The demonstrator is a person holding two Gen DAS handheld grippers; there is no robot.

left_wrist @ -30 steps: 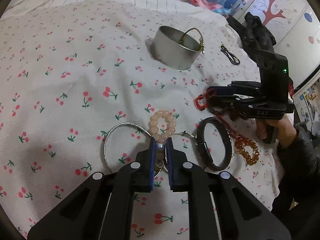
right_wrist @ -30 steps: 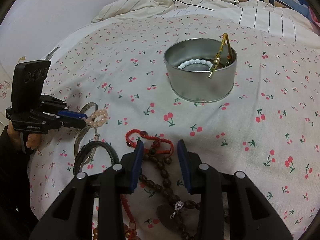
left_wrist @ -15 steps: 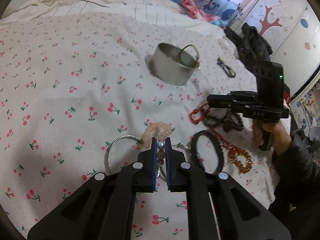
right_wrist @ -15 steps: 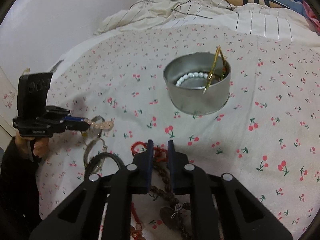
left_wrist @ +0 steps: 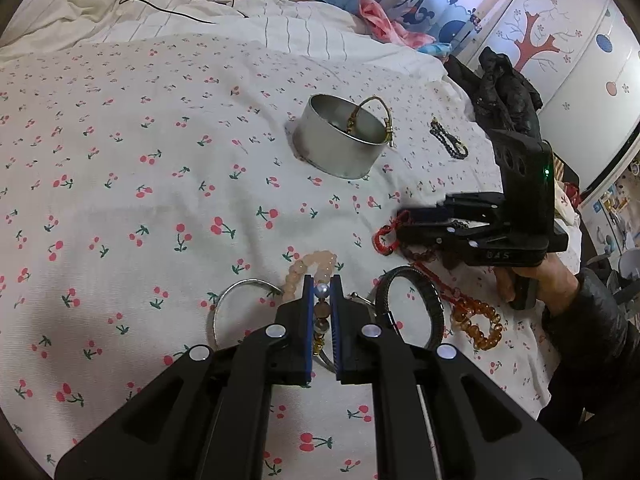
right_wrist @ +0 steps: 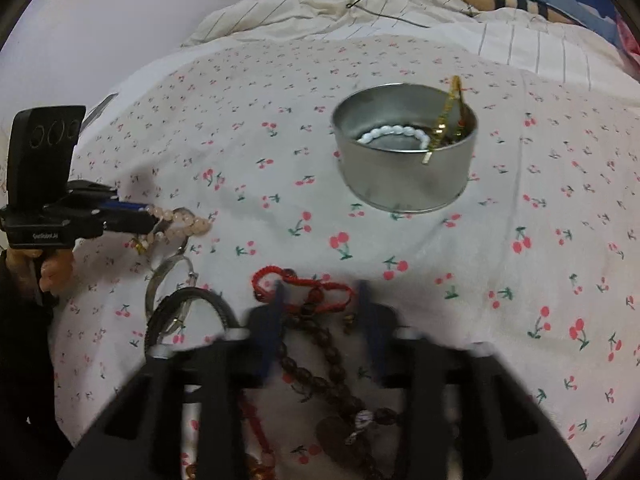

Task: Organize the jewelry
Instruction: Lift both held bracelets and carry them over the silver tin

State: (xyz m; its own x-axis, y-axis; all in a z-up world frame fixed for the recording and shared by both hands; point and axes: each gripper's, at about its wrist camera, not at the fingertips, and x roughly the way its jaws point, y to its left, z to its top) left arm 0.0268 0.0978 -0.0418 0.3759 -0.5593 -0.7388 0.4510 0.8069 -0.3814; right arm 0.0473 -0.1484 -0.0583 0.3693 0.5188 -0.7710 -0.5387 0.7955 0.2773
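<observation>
The tin [right_wrist: 406,168] stands on the bedspread [right_wrist: 240,128] behind the bracelets [right_wrist: 304,292], quilt [right_wrist: 320,4] beyond.

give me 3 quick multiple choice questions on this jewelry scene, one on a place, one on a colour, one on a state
1. Where is the white bead bracelet?
A. on the sheet
B. inside the metal tin
C. in a gripper

2. What colour is the bead bracelet at the left gripper?
A. green
B. black
C. pale pink

3. How does the left gripper stand?
A. shut on the bead bracelet
B. wide open
C. shut on nothing

Answers: 1 B, its beads curve along the tin's inner wall; 2 C, pale pink beads loop out past the fingertips; 3 A, beads sit pinched between its blue pads.
</observation>
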